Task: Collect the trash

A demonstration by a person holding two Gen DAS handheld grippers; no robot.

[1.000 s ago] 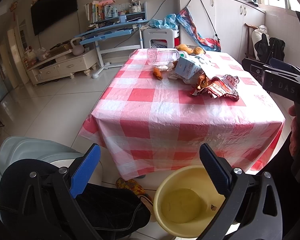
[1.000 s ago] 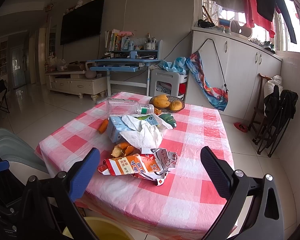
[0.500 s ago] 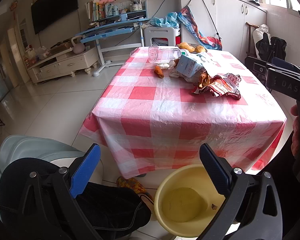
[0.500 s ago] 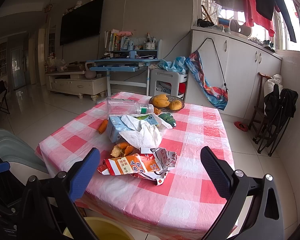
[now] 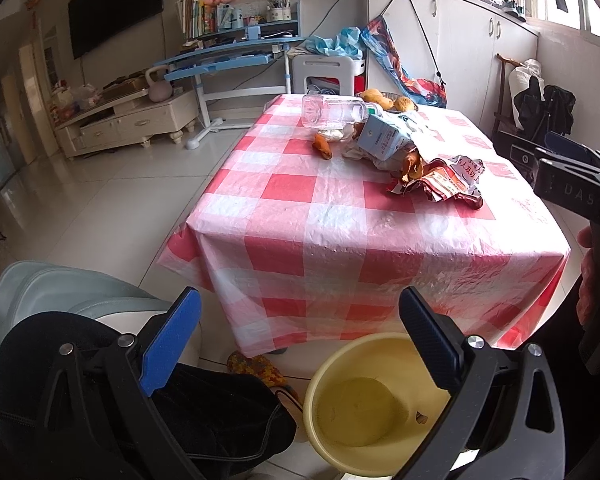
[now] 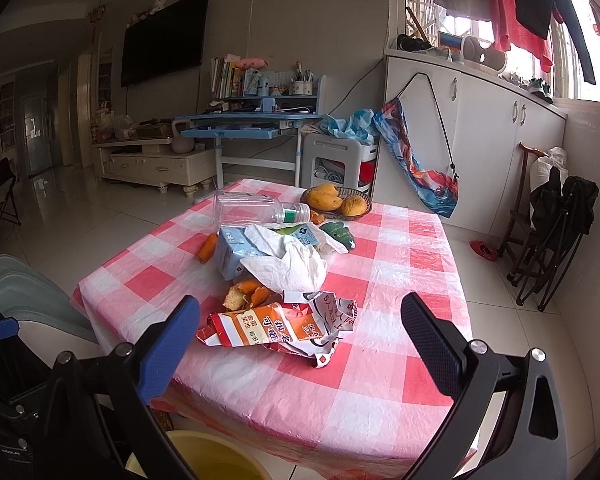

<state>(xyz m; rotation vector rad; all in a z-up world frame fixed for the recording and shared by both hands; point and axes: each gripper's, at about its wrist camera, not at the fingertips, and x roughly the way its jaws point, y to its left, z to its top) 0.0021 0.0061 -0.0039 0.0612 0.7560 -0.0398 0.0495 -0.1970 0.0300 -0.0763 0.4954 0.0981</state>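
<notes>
Two grippers: your left gripper and right gripper both have fingers spread wide and hold nothing.
Left gripper position: you hold it low, off the table's near edge, above the yellow bucket on the floor.
Right gripper position: you hold it over the near edge, facing the crumpled snack wrapper.
Trash location: it is heaped mid-table on the red-and-white checked cloth.
Heap contents: wrapper nearest, orange peel just behind it, then white tissue draped over the blue carton.
Bottle: the clear plastic bottle lies on its side at the back of the heap; in the right view its long axis runs left to right, green-banded cap end to the right.
In the way: the fruit basket sits touching or just beside the bottle's cap end; a dark cushion lies left of the bucket.
</notes>
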